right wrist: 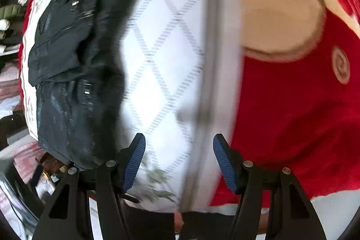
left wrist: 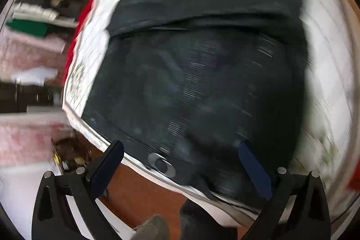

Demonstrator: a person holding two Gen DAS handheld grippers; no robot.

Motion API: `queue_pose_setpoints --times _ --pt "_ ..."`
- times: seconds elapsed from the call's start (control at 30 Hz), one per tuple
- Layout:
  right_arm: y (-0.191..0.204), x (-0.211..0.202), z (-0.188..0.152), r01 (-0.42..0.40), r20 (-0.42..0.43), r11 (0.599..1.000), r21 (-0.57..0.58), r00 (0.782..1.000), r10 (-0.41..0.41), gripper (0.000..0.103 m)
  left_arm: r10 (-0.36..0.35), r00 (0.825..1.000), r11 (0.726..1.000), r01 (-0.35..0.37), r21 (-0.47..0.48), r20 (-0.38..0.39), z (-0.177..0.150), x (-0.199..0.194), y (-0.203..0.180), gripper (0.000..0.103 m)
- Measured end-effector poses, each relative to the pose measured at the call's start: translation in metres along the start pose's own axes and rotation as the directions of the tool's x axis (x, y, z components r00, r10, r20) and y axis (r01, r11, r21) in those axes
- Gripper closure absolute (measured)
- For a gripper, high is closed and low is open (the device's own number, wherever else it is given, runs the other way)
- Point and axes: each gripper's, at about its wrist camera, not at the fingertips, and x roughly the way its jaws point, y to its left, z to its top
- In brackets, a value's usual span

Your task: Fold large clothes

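While both grippers, left gripper (left wrist: 180, 150) and right gripper (right wrist: 179, 146), hung wide and empty, dark jacket (left wrist: 202, 60) lay part-folded on the bed (right wrist: 164, 60) ahead of the left, apparently awaiting its next fold, needing a fresh edge grasp.

Both views are smearing with motion blur. The dark garment (left wrist: 202, 73) is showing its fold line but no fine detail; its near hem is running under the left gripper (left wrist: 180, 163) frame. Left of the garment, a stack of folded items (left wrist: 45, 1) is blurring past recognition. In the right wrist view, the red blanket (right wrist: 292, 116) is being cut off by the lens edge, its pattern indistinct.
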Motion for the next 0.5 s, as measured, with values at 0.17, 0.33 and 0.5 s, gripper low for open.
queue_pose_setpoints --times 0.17,0.33,0.5 --pt "-0.045 0.0 -0.007 0.022 -0.011 0.998 0.054 1.0 -0.021 0.038 0.005 1.0 0.992 -0.006 0.125 0.014 -0.015 -0.007 -0.063 0.0" --pt "-0.063 0.003 -0.004 0.033 -0.007 0.996 0.082 0.999 -0.033 0.038 0.093 0.996 0.984 -0.091 0.15 -0.008 -0.011 0.02 -0.093 0.0" --pt "-0.073 0.0 -0.001 0.019 0.005 0.997 0.071 1.0 -0.02 0.038 0.193 0.979 0.974 -0.198 0.105 0.062 0.01 0.028 -0.076 0.0"
